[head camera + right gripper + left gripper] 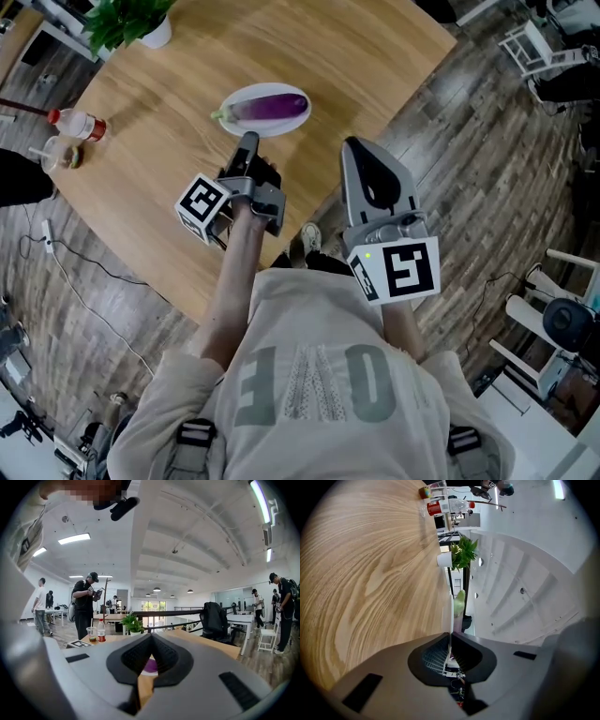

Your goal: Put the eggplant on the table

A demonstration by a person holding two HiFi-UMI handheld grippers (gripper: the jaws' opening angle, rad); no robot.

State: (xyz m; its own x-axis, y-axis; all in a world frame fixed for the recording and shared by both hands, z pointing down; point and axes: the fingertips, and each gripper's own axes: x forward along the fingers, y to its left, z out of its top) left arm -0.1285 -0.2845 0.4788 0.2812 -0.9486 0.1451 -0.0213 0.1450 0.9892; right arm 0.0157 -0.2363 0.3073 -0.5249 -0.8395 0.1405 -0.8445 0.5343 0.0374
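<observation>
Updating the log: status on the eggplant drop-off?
Left tongs shut on plate rim, right tongs shut, empty. Eggplant lies on plate, low at the table; touchdown unclear. Plant, bottle, cup well aside.

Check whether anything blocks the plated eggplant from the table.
Nothing visible does. The left gripper clamps the plate's rim, the eggplant lies on it, and the table around is bare wood; bottle, cup and plant stand off at its edge.

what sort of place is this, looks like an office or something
Most likely an open-plan office or lab: long ceiling strip lights, white desks with a black office chair, and several people standing around.
</observation>
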